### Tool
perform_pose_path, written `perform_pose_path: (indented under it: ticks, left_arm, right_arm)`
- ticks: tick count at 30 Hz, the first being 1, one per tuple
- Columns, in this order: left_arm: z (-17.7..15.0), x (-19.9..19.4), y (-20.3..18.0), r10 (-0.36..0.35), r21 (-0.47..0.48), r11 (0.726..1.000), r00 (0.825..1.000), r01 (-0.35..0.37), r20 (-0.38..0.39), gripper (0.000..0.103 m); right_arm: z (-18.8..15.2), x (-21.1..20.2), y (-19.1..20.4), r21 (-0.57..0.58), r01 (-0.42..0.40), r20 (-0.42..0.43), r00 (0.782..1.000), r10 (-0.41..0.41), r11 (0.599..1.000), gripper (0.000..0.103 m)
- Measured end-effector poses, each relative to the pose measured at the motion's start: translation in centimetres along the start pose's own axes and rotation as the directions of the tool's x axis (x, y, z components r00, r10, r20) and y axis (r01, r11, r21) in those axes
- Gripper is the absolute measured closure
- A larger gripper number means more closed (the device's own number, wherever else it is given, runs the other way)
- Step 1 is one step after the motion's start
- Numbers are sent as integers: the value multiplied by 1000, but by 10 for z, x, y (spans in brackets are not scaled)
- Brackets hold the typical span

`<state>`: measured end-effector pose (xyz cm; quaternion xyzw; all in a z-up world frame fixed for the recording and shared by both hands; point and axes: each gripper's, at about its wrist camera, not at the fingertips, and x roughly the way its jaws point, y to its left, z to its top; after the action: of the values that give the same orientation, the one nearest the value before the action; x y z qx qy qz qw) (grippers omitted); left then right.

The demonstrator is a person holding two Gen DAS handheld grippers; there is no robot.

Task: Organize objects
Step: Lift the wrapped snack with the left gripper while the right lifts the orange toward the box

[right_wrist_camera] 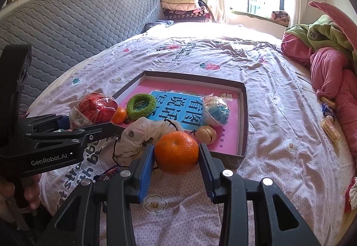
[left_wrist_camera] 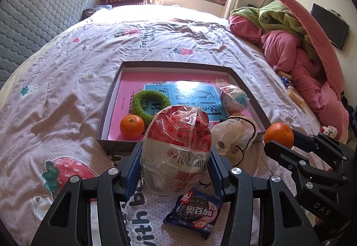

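Note:
My left gripper [left_wrist_camera: 176, 170] is shut on a plastic-wrapped red and white snack bundle [left_wrist_camera: 177, 145], held above the bed just before the shallow box [left_wrist_camera: 111, 103]; it also shows in the right wrist view [right_wrist_camera: 93, 112]. My right gripper [right_wrist_camera: 176, 156] is shut on an orange [right_wrist_camera: 176, 151], also seen in the left wrist view [left_wrist_camera: 279, 135], near the box's front right corner. In the box [right_wrist_camera: 244, 112] lie a pink book, a green fuzzy ring [left_wrist_camera: 150, 101], a second orange [left_wrist_camera: 131, 126], a wrapped blue and white ball [right_wrist_camera: 215, 110] and a tan ball [right_wrist_camera: 206, 134].
A white cloth pouch [left_wrist_camera: 232, 134] hangs over the box's front edge. An Oreo packet [left_wrist_camera: 196, 212] lies on the bedsheet under my left gripper. Pink and green bedding [left_wrist_camera: 290, 45] is piled at the right, with snack packets [right_wrist_camera: 328, 116] beside it. A grey headboard [right_wrist_camera: 78, 22] stands left.

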<state>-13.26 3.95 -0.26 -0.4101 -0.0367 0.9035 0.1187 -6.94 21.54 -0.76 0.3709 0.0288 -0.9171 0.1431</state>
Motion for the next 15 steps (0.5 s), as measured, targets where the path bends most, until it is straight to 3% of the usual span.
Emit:
perform_pose_path:
  ticks: [15]
  left_arm:
    - [10, 2, 11, 28, -11, 1000, 999, -28, 27, 48]
  right_arm:
    - [10, -4, -12, 33, 28, 41, 999, -30, 999, 63]
